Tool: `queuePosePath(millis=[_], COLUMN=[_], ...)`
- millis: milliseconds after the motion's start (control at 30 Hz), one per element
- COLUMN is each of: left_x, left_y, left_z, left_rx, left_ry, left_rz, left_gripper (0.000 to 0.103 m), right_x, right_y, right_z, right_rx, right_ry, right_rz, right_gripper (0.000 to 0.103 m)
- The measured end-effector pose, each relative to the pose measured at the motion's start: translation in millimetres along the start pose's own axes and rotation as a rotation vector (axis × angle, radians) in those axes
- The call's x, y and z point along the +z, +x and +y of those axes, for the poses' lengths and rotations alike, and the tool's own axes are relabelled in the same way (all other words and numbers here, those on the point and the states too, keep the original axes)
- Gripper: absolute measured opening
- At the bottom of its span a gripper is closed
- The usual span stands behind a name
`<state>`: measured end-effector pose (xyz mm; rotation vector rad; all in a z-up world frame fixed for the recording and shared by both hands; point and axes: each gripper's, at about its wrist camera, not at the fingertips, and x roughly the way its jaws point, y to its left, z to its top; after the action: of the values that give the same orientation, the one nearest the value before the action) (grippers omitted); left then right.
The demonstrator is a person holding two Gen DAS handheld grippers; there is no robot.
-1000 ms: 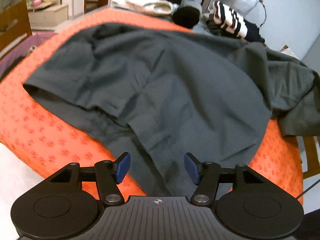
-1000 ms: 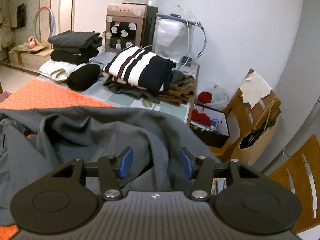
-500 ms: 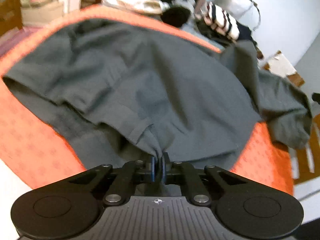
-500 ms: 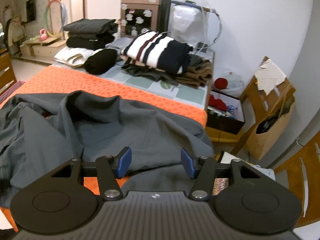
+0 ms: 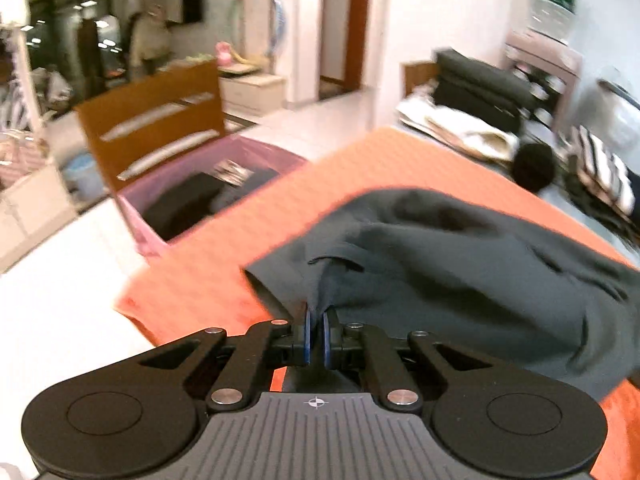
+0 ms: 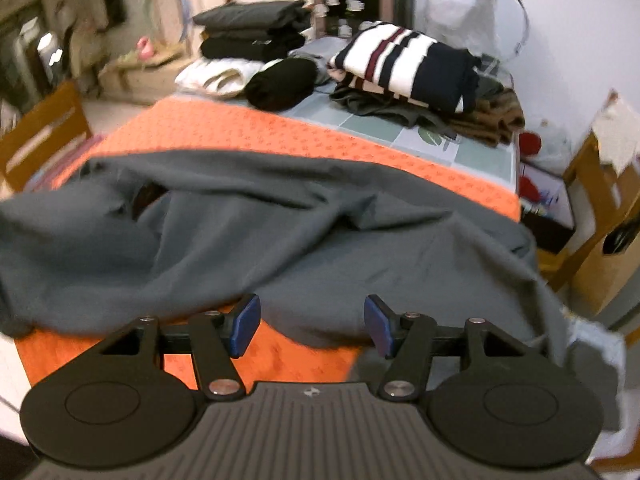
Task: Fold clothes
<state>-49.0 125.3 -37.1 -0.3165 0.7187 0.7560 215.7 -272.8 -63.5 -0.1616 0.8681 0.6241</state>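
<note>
Left gripper [image 5: 315, 334] clenched on shirt [image 5: 460, 264]; right gripper [image 6: 311, 327] released. Thin pinch could slip, dropping the hem.

The right gripper [image 6: 312, 326] has its blue pads [image 6: 245, 324] wide apart and holds nothing. Just ahead of it lies a dark grey garment [image 6: 288, 236], spread in loose folds over the orange cloth [image 6: 256, 132]. Behind, on the table, there are folded clothes: a striped sweater [image 6: 408, 66], a black stack [image 6: 252, 34] and a brown piece [image 6: 494, 118].
</note>
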Motion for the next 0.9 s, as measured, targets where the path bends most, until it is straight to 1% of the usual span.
queuePosePath(millis=[100,233,400,433,467,500,533,667,767,900], left_x=[17,38,63,68,72,75,78,90,101,120], left_y=[-4,-6,-5,-5,-3,0,3,19,34,51], left_z=[20,39,58,62,65,66,67,75,83,96], left_rx=[0.063,0.123,0.144,0.148,0.150,0.150,0.149,0.125,0.077,-0.019], left_ry=[-0.015,-0.009,-0.009,-0.010,-0.004,0.002,0.008,0.036,0.086,0.164], left_rz=[-0.035,-0.070,-0.096,-0.102,-0.104,-0.102,-0.099,-0.072,-0.039,0.002], left_gripper=[0.008,0.008,0.008,0.008,0.008,0.008,0.008,0.008,0.008,0.008], right_x=[6,14,9,7,4,2,0,-10,-17,-37], right_y=[14,34,54,56,52,49,45,31,17,-33], right_z=[-3,-8,-27,-29,-27,-25,-24,-17,-12,13], right_rx=[-0.009,-0.017,0.090,0.101,0.095,0.089,0.083,0.058,0.038,-0.052], right_ry=[0.051,0.120,0.416,0.462,0.476,0.491,0.506,0.565,0.608,0.635], right_rz=[0.005,0.024,0.046,0.045,0.037,0.028,0.020,-0.013,-0.038,-0.065], right_gripper=[0.064,0.065,0.065,0.063,0.057,0.024,0.004,0.003,0.003,0.003])
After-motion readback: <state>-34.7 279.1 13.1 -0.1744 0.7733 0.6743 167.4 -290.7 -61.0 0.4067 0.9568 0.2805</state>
